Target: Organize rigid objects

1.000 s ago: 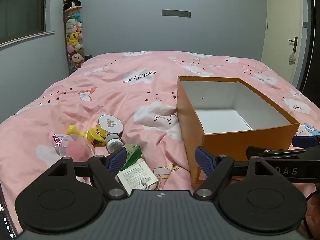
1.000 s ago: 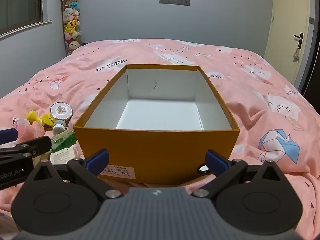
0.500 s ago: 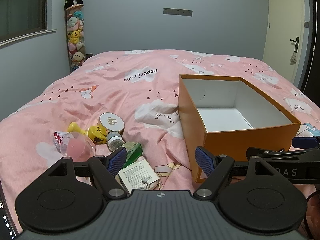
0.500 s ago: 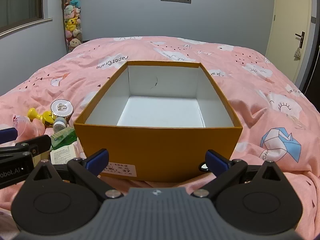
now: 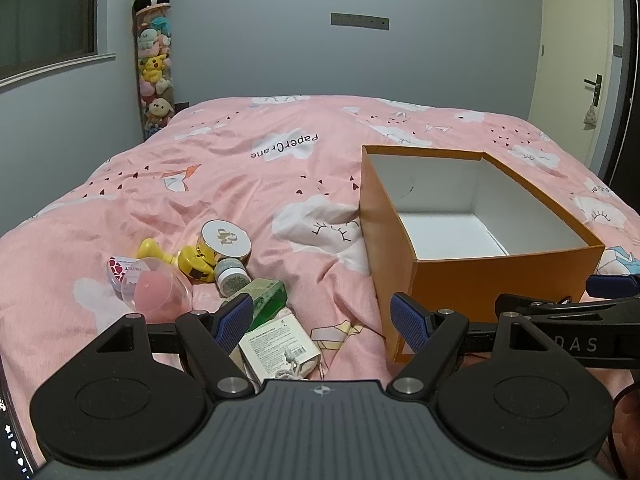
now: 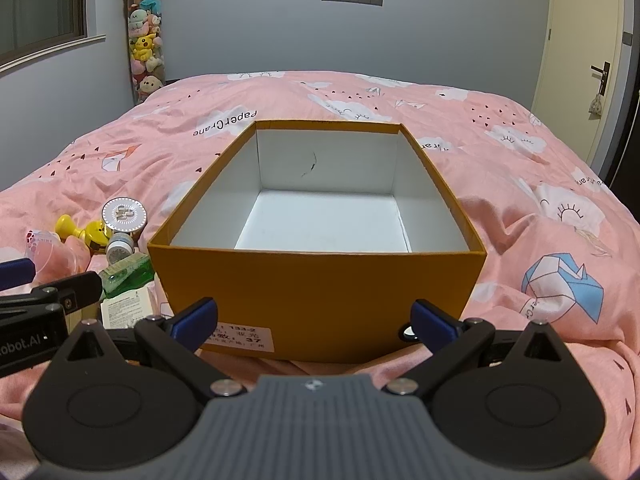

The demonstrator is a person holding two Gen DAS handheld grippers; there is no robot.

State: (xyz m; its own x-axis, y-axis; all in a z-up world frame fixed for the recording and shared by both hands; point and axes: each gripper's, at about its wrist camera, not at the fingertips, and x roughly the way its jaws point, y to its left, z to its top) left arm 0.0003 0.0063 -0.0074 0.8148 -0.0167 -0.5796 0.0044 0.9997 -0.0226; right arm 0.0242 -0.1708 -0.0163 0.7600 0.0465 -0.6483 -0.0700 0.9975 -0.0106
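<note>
Orange shoebox [image 6: 320, 284] sits lidless on the pink duvet [image 5: 248, 184], toward the bed's near edge, w/ white inside walls and floor; nothing in it, only a thin dark scuff on the far inner wall. White label w/ "37" is stuck low on its near wall.

Left of the box, near the bed's near-left corner, a loose cluster of small items on the duvet, none in the box:
- round white-lidded gold tin [image 5: 226, 237], farthest back, tilted
- yellow toy [image 5: 188, 260] touching the tin's front
- small jar w/ grey lid [image 5: 232, 274] just beside the toy
- green bottle [image 5: 269, 298] lying on its side in front of the jar
- clear egg-shaped case [image 5: 154, 290] holding a pink sponge, at the cluster's left
- small pink-patterned item behind the case, too hidden to name
- white carton w/ printed label [image 5: 280, 346] nearest the cam, a bit of white cord on it

Left gripper [image 5: 322, 320]: jaws spread wide, holding nothing, hovering over the carton and green bottle. Right gripper [image 6: 314, 318]: jaws spread wide, empty, just in front of the box's near wall, straddling the label.

Clear tube of plush toys [image 5: 154, 68] stands in the far-left room corner, a panda on top.
</note>
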